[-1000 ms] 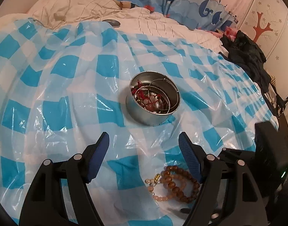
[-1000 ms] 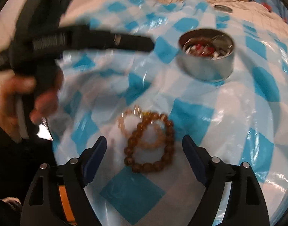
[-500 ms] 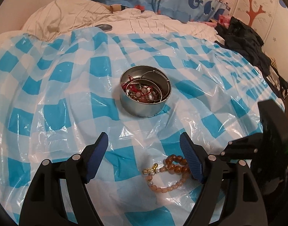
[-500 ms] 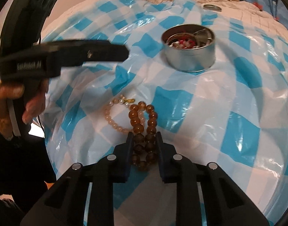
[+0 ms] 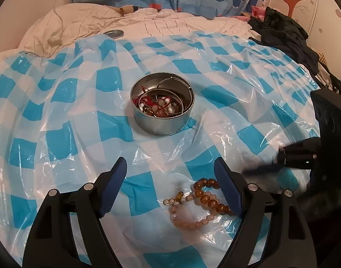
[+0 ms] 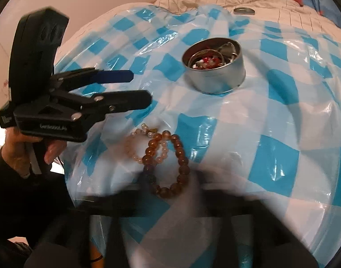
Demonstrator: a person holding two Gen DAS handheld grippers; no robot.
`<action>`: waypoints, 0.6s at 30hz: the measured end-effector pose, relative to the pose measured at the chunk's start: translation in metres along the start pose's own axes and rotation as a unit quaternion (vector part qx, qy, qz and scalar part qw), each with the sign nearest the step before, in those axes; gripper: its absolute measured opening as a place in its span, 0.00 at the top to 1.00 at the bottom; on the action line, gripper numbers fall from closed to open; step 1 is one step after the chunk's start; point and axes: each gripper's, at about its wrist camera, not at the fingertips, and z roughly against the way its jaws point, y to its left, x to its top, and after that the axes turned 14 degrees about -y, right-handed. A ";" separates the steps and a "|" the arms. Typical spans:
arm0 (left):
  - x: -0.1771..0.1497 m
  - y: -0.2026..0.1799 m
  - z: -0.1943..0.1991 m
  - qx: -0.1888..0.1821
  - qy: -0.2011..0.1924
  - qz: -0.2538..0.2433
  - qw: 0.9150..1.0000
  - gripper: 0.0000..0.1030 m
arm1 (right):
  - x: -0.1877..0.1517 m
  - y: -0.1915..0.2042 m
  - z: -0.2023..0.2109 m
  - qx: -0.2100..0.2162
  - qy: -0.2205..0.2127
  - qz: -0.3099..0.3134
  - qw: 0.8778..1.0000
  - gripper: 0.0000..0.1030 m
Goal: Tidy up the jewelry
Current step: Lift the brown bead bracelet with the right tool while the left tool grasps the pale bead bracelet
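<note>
Amber-bead bracelet (image 5: 206, 197): lies flat on the blue-and-white checked plastic sheet (image 5: 81, 111), on the camera side of the round metal tin (image 5: 163, 125) and well apart from it. Overlaps a paler pink-bead bracelet (image 5: 188, 223) with a small gold clasp; both loose on the sheet, neither lifted.

Left hand-held gripper (image 5: 170, 163): released, blue pads spread wide, nothing pinched. Hovers between the tin and the two bracelets in its own view, with its right-side finger crossing over the far end of the amber loop; cannot tell whether touching or just above. Seen from the right wrist view, gripped by a hand (image 6: 25, 154) in a dark sleeve, pointing towards the tin from the side and held above the sheet.

Right hand-held gripper (image 6: 175, 197): heavily blurred in both views; jaws just been opening, now spread wide. Near end of the amber bracelet between the smeared fingers, not pressed by either as far as the blur allows.

Tin: upright, lid off, holding red cord, pale beads and thin metal bangles. Farther away than the tin, at the edge of the sheet, a small round metal lid (image 5: 113, 33) on the pale quilt (image 5: 170, 26) of the bed.
</note>
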 end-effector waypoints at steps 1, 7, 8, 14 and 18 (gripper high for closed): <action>0.000 0.000 0.000 0.001 0.001 -0.001 1.000 0.26 | -0.001 0.006 0.001 -0.009 -0.012 0.016 1.000 0.25; -0.001 0.002 -0.001 0.003 0.000 0.002 1.000 0.25 | -0.018 0.027 -0.026 -0.038 0.027 0.090 0.995 0.37; -0.001 0.001 -0.001 0.002 0.001 0.000 1.000 0.25 | -0.020 0.028 -0.026 -0.037 0.023 0.097 0.994 0.48; -0.005 0.002 -0.004 -0.001 0.010 -0.005 1.000 0.24 | -0.005 0.003 -0.007 -0.064 0.000 0.058 0.996 0.88; -0.014 -0.008 -0.015 -0.013 0.039 -0.033 0.999 0.24 | 0.001 -0.017 0.004 -0.095 -0.013 0.036 0.995 0.88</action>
